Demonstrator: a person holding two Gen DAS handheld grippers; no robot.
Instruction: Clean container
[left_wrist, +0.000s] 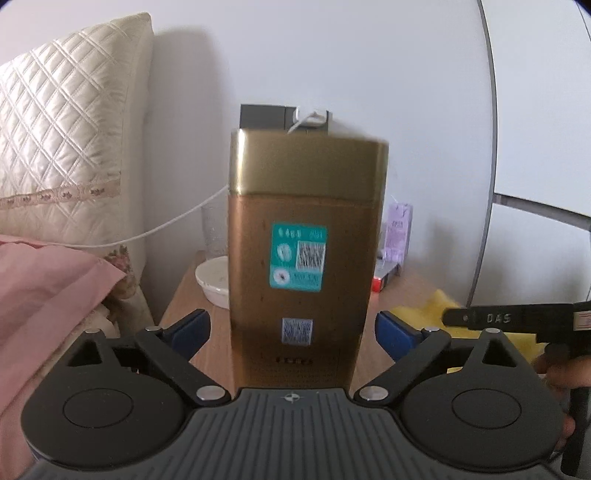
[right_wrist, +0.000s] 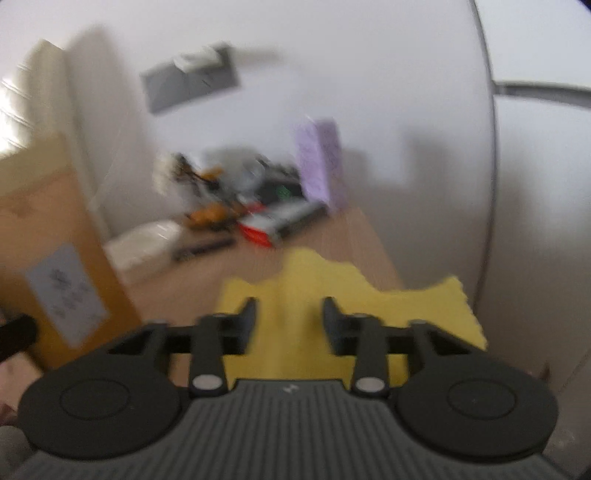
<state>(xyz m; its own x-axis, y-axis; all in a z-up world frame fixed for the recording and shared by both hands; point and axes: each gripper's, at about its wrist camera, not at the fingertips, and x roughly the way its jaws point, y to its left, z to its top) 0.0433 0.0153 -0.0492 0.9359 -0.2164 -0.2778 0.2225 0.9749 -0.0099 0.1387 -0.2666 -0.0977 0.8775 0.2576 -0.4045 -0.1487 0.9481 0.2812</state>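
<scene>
A tall gold-brown container (left_wrist: 301, 258) with a teal sticker stands upright between the blue fingers of my left gripper (left_wrist: 293, 328). The jaws are wide open, with a gap on each side of the container. It also shows at the left edge of the right wrist view (right_wrist: 55, 251). A yellow cloth (right_wrist: 332, 288) lies on the wooden table (right_wrist: 207, 273), just under and ahead of my right gripper (right_wrist: 290, 317), which is open with nothing between its fingers. The cloth also shows at the right of the left wrist view (left_wrist: 439, 306). The right wrist view is motion blurred.
A white bowl (left_wrist: 212, 277) and a clear glass (left_wrist: 212, 232) stand behind the container. A purple box (right_wrist: 317, 158), a red and grey box (right_wrist: 266, 225) and clutter sit at the table's back. A bed with pillows (left_wrist: 66, 122) is left; a white wall is behind.
</scene>
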